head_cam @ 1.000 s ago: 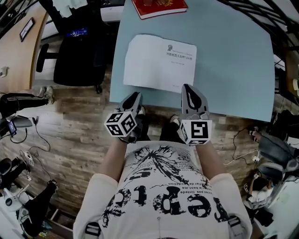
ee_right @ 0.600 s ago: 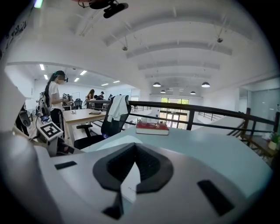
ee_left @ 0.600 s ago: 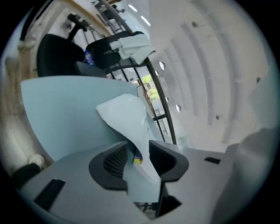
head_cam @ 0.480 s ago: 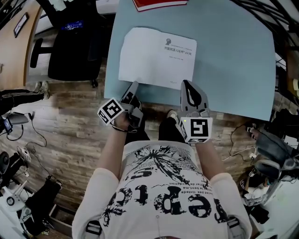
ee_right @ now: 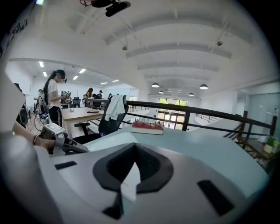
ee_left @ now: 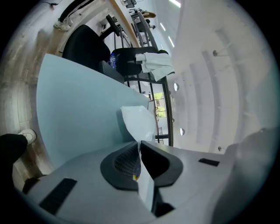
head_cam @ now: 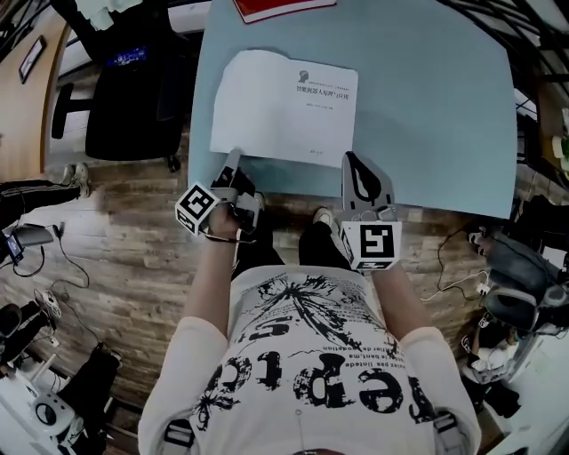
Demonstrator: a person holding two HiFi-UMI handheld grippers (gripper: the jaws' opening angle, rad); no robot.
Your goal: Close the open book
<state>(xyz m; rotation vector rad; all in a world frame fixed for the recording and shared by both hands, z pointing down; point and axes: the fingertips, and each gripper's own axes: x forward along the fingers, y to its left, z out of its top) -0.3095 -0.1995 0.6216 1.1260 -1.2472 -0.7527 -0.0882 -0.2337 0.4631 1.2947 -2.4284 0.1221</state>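
Observation:
The open book (head_cam: 284, 107) lies flat on the light blue table (head_cam: 427, 115), white pages up, print on the right page. My left gripper (head_cam: 233, 160) is at the book's near left corner, rolled onto its side. In the left gripper view its jaws (ee_left: 139, 151) are closing, with a white page (ee_left: 140, 122) lifted and pinched between the pads. My right gripper (head_cam: 356, 167) rests at the book's near right corner. In the right gripper view its jaws (ee_right: 133, 164) stand nearly together with a sliver of white page between them, and the book (ee_right: 112, 140) lies just ahead.
A red closed book (head_cam: 276, 7) lies at the table's far edge, also seen as the red book (ee_right: 147, 127). A black office chair (head_cam: 133, 98) stands left of the table. People and desks are in the background at left (ee_right: 54, 98).
My left gripper has moved forward from off the table's near edge to the book's near left corner and rolled over. The right gripper has stayed put.

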